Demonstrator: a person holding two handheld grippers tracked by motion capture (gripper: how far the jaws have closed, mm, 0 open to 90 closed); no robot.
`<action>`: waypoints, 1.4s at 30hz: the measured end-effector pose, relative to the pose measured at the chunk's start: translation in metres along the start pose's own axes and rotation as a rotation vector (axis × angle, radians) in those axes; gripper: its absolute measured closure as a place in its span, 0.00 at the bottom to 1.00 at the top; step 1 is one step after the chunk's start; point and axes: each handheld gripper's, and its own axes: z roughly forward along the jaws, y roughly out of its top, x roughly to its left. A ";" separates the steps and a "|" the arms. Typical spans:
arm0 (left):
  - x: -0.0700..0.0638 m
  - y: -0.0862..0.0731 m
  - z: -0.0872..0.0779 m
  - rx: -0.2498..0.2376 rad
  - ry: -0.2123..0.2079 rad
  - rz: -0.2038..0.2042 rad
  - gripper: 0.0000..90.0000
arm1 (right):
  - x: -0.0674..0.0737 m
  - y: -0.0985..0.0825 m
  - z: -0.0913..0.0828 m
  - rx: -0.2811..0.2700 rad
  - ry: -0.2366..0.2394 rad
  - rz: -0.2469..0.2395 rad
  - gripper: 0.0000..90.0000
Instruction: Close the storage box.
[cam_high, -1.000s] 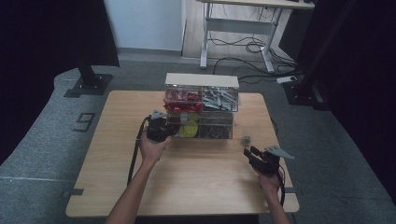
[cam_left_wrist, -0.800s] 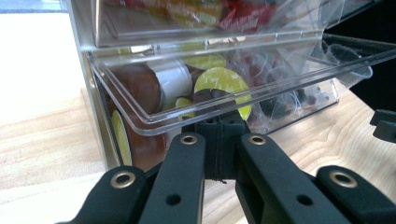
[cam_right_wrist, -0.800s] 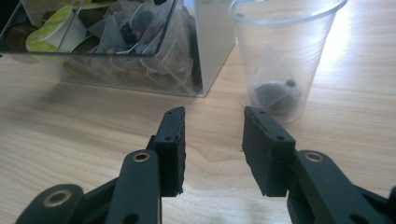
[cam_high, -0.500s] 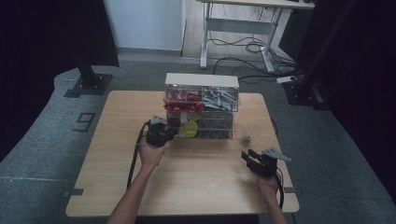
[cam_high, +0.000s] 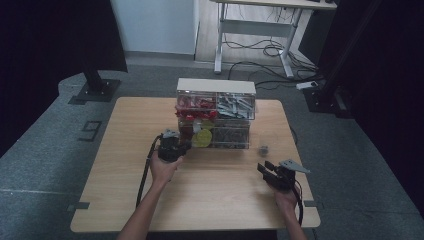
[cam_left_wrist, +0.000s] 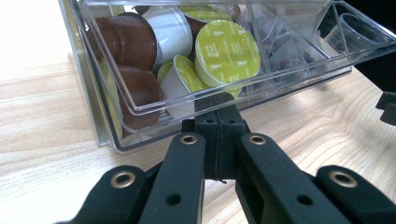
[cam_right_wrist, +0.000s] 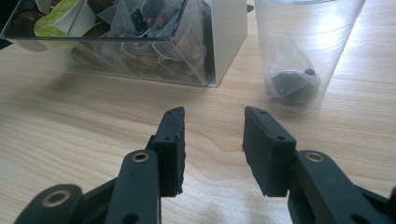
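Note:
A clear drawer organizer (cam_high: 216, 86) stands at the back middle of the wooden table (cam_high: 120, 200). Its lower left drawer (cam_left_wrist: 154, 106) is pulled out and holds coffee capsules, one with a yellow lid (cam_left_wrist: 227, 51). My left gripper (cam_left_wrist: 218, 117) is shut with nothing between its jaws, tips against the drawer's front lower edge; from above the left gripper (cam_high: 183, 147) sits just left of that drawer. My right gripper (cam_right_wrist: 212, 126) stands open and empty over the table. Ahead of it is a clear plastic cup (cam_right_wrist: 306, 37) with a pyramid tea bag (cam_right_wrist: 292, 86) inside. The high view has the right gripper (cam_high: 266, 168) below the cup (cam_high: 263, 148).
The organizer's other compartments hold red items (cam_high: 195, 106), grey pieces (cam_high: 235, 106) and tea bags (cam_right_wrist: 140, 18). Cables trail from both grippers toward the table's near edge. A desk frame (cam_high: 255, 35) and a black stand (cam_high: 95, 82) are on the floor beyond the table.
My left gripper has sunk a little in front of the lower left drawer, still shut. The right gripper, the cup and the organizer have kept their places.

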 end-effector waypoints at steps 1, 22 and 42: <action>0.000 0.000 0.000 0.000 0.000 0.000 1.00 | 0.000 0.000 0.000 0.000 0.000 0.000 0.65; -0.001 -0.016 0.008 0.035 -0.008 0.006 1.00 | 0.000 -0.002 0.000 0.004 -0.003 -0.002 0.65; -0.001 -0.020 0.008 0.033 -0.007 0.008 1.00 | 0.000 -0.003 0.001 0.006 -0.002 -0.005 0.65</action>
